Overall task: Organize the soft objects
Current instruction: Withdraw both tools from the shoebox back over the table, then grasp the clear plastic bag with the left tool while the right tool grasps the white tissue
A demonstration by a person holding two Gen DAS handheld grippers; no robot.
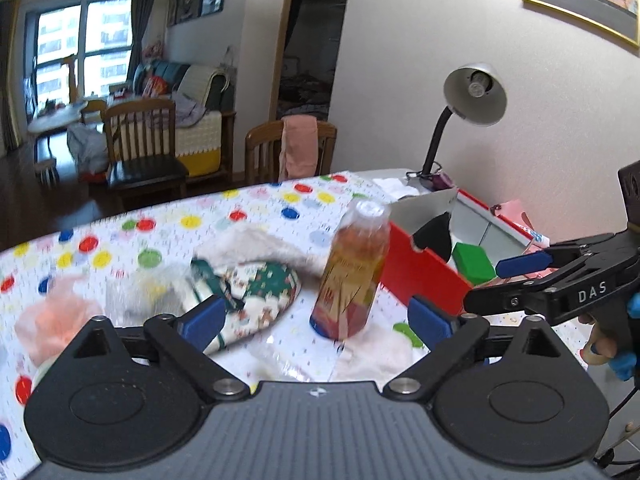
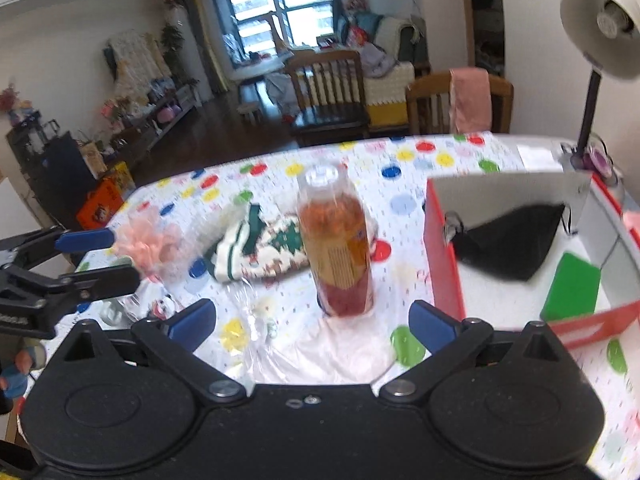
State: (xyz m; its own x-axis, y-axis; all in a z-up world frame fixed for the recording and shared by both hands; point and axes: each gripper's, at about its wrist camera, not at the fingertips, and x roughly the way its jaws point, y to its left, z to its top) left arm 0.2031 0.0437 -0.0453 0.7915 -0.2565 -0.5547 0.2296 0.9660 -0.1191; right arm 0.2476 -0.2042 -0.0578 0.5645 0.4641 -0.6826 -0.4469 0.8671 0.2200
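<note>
A green-and-white patterned Christmas sock [image 1: 256, 296] [image 2: 264, 252] lies on the dotted tablecloth left of an orange drink bottle [image 1: 352, 272] [image 2: 336, 248]. A pink fluffy item [image 1: 56, 320] [image 2: 148, 240] lies further left. A pale pink cloth [image 1: 376, 352] [image 2: 344, 348] lies under and in front of the bottle. A red-walled box [image 1: 420, 272] [image 2: 440, 256] at the right holds a black mask [image 2: 516, 244] and a green sponge [image 1: 474, 262] [image 2: 572, 288]. My left gripper [image 1: 316, 322] is open and empty above the table. My right gripper [image 2: 312, 322] is open and empty, facing the bottle.
A desk lamp [image 1: 472, 100] [image 2: 600, 28] stands behind the box. Crinkled clear plastic [image 2: 252, 312] lies on the table near the front. Wooden chairs [image 1: 144, 140] stand beyond the far table edge, one draped with a pink towel [image 2: 470, 100].
</note>
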